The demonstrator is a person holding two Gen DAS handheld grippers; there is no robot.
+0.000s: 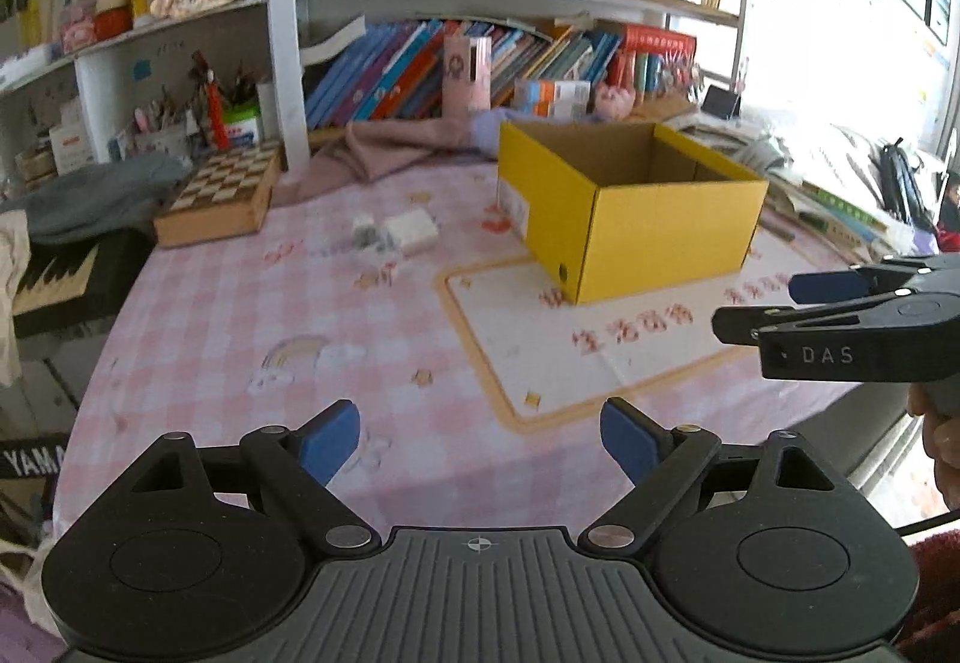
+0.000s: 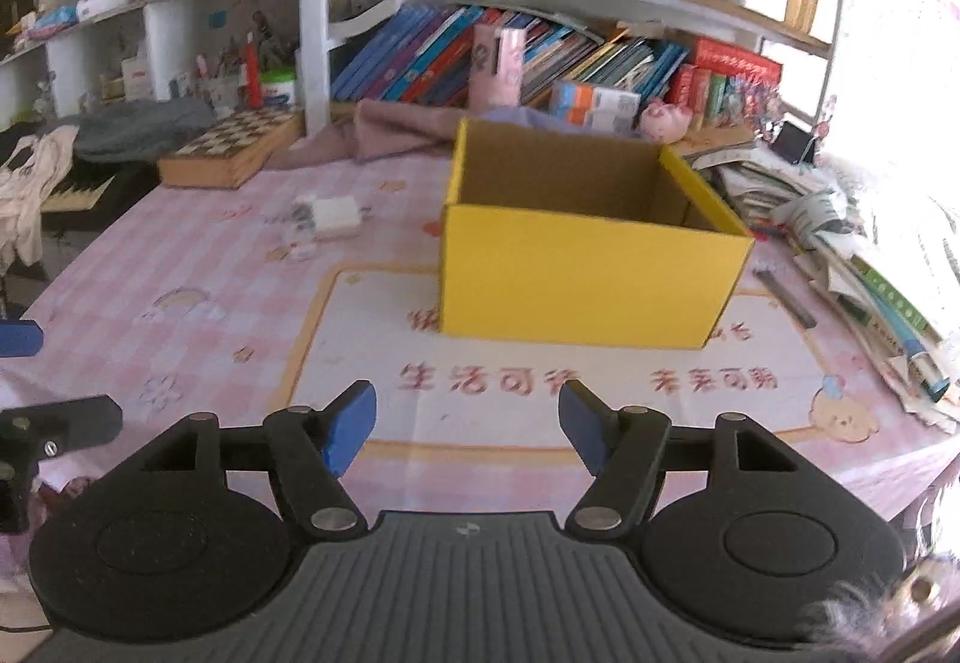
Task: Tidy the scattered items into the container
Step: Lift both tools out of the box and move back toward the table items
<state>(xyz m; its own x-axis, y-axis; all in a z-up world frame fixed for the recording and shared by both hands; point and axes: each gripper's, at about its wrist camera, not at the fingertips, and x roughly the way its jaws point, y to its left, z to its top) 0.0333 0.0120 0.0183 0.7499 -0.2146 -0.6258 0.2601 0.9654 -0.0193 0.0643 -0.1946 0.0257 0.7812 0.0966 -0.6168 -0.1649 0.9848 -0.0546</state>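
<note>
The left tongs [image 1: 480, 444] stand spread with nothing between the blue pads, low over the pink checked worktop [image 1: 240, 315]. The right tongs [image 2: 468, 426] are likewise spread and empty, aimed at the near wall of the yellow box [image 2: 588, 273]. The box sits open-topped near the middle of the worktop, partly on the printed panel of the cloth; its interior, as far as visible, appears empty. The scattered items [image 1: 393, 234] lie in a small cluster on the worktop to the left of the box and well apart from it, nearer the wooden chessboard case [image 1: 219, 198]: a white block-shaped piece beside a smaller grey-and-white piece, with one or two tiny pale bits just in front. Blur prevents firm identification; the white block may be a charger or small carton. Judged by appearance, these items are light, rigid and smooth-sided, so they may slide on the cloth if nudged before the pads meet. Take the white block across its two flat parallel sides, pads square to the faces and centred, not on a corner. The smaller pieces call for a narrow pinch close to the cloth, with care not to catch the fabric. The left tongs are the nearer to the cluster.
</note>
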